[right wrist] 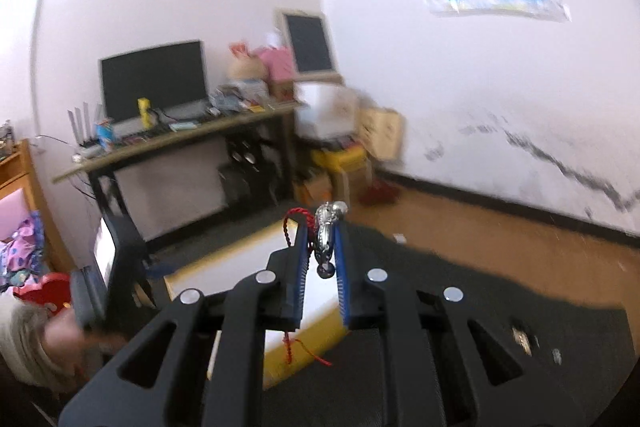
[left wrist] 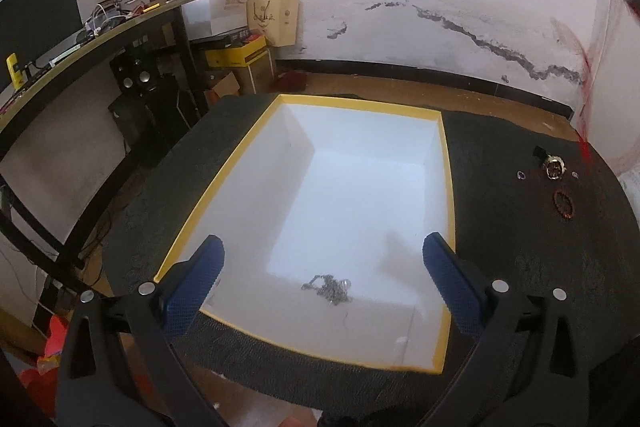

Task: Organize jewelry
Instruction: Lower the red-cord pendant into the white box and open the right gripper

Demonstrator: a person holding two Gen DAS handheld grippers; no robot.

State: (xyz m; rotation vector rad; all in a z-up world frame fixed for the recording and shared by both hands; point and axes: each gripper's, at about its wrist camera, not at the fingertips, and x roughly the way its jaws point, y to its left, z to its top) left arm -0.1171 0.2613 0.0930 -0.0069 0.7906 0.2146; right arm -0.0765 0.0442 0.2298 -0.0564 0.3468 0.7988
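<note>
A white box with a yellow rim (left wrist: 248,141) sits on a black mat. A silver chain (left wrist: 329,287) lies on its floor near the front. My left gripper (left wrist: 320,255) is open and empty, its blue fingers above the box's near end, either side of the chain. On the mat to the right lie a gold watch (left wrist: 553,165), a brown bead bracelet (left wrist: 564,205) and small rings (left wrist: 521,175). My right gripper (right wrist: 322,231) is shut on a silver pendant (right wrist: 326,231) with a red cord (right wrist: 294,221), held in the air above the box (right wrist: 296,349).
A desk (left wrist: 132,23) with a monitor, boxes and clutter stands to the left. Cardboard boxes (left wrist: 276,15) sit against the cracked wall. A wooden floor lies beyond the mat (left wrist: 520,259). The left gripper's body (right wrist: 100,267) shows at left in the right wrist view.
</note>
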